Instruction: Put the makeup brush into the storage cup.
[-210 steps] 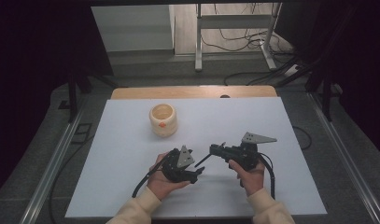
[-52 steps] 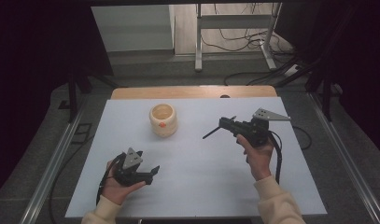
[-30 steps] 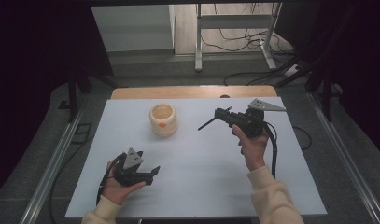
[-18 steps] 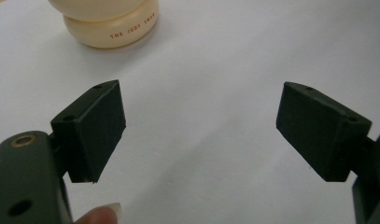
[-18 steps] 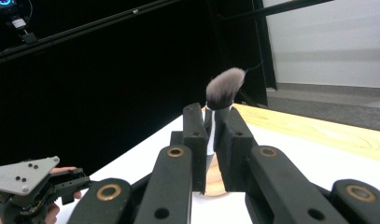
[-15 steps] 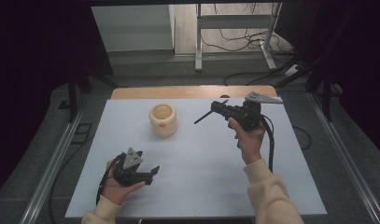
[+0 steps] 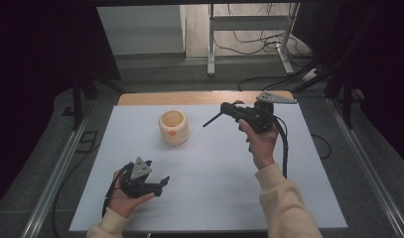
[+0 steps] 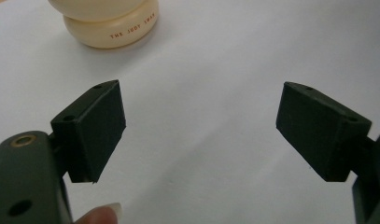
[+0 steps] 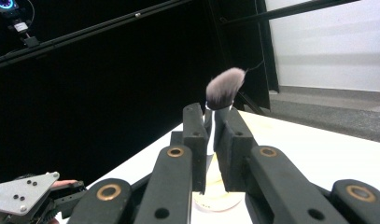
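Right hand-held gripper [image 7: 212, 120], clamping the brush [image 9: 223, 93], has risen toward the jar [image 7: 173, 127].

A lab or recording studio: a white tabletop [image 7: 209, 163] stands between metal rails [image 7: 55, 173], with black curtains [image 7: 40, 64] at both sides, loose cables [image 7: 254, 44] on the floor beyond it, and a ring-lit camera [image 9: 5, 4] overhead.

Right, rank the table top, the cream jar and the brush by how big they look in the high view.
1. White table top, by far the largest.
2. Cream jar.
3. Brush, a thin dark stick poking from the right claw, smallest.
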### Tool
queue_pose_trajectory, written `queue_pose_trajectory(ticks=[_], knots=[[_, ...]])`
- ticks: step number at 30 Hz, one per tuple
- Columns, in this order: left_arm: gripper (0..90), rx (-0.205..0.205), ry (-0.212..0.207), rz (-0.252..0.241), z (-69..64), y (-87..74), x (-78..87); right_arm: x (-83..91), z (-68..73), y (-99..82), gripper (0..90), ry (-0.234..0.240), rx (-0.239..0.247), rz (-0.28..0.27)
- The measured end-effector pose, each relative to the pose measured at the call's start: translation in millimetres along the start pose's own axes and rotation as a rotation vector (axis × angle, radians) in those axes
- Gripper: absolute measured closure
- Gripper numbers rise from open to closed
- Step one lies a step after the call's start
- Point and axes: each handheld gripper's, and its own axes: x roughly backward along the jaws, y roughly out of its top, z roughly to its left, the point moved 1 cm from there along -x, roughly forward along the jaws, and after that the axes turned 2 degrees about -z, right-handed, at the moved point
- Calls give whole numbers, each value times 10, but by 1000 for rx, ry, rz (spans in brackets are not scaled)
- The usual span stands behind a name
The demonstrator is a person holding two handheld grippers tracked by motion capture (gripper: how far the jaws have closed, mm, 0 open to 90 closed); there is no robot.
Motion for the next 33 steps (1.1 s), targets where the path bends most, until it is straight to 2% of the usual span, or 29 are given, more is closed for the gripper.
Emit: queue_pose_trajectory(ticks=[18,33], knots=[[157,4,-1,-8,6,-2,6,-157,-15,93,825,-1,-9,-2],[157,1,-1,-5,7,1,10,-331,-85,65,825,-14,-35,12]])
